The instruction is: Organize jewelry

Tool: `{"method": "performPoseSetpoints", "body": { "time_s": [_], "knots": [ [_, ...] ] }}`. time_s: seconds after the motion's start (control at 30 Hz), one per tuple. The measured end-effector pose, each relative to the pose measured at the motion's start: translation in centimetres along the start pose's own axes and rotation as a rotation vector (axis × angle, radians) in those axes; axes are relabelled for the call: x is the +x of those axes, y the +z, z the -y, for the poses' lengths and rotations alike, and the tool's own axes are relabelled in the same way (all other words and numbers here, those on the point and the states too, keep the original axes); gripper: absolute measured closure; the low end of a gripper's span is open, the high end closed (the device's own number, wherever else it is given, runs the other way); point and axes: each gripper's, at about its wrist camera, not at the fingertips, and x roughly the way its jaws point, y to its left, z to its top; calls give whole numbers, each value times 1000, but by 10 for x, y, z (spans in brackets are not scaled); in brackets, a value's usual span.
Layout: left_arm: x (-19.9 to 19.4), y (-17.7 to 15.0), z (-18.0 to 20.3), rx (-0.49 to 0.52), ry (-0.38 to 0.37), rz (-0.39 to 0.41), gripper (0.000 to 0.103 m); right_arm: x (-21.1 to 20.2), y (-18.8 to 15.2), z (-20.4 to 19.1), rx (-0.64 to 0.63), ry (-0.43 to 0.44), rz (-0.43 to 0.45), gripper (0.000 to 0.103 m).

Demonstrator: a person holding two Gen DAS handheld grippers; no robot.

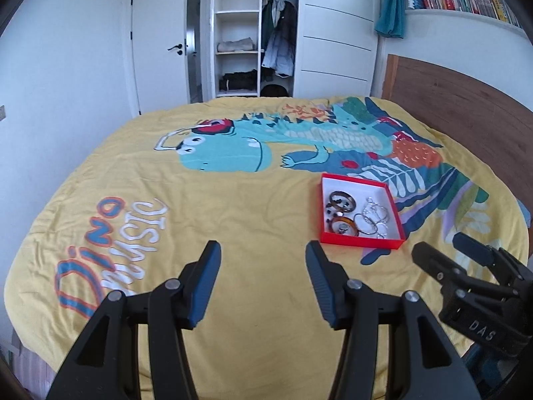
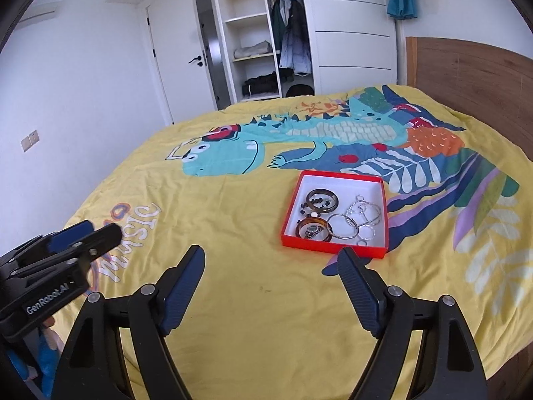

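Note:
A shallow red box [image 1: 361, 242] with a white inside lies on the yellow bedspread [image 1: 253, 220], also seen in the right wrist view [image 2: 333, 248]. It holds brown bangles [image 2: 322, 200], an amber bangle [image 2: 313, 227], silver hoops [image 2: 343, 226], a silver chain [image 2: 364, 210] and dark beads. My left gripper [image 1: 263, 250] is open and empty, left of and nearer than the box. My right gripper [image 2: 269, 256] is open and empty just in front of the box. Each gripper shows in the other's view, the right one [image 1: 443, 250] and the left one [image 2: 96, 230].
The bedspread carries a dinosaur print [image 2: 299, 146] and lettering [image 1: 110, 250]. A wooden headboard [image 1: 466, 106] stands at the right. An open wardrobe [image 1: 256, 33] and a white door [image 1: 160, 46] stand beyond the bed. A bookshelf [image 1: 466, 0] is at top right.

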Motion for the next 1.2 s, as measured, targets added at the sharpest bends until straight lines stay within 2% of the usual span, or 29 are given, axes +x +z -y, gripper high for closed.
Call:
{"method": "performPoseSetpoints", "body": {
  "time_s": [0.6, 1.0, 1.2],
  "knots": [
    [-69, -31, -51, -66, 72, 83, 52, -50, -34, -31, -76, 3, 26, 17],
    [-84, -44, -61, -65, 80, 103, 52, -62, -49, -40, -108, 17, 18, 17],
    [-83, -50, -68, -72, 59, 92, 52, -63, -55, -43, -115, 19, 6, 17]
  ]
}}
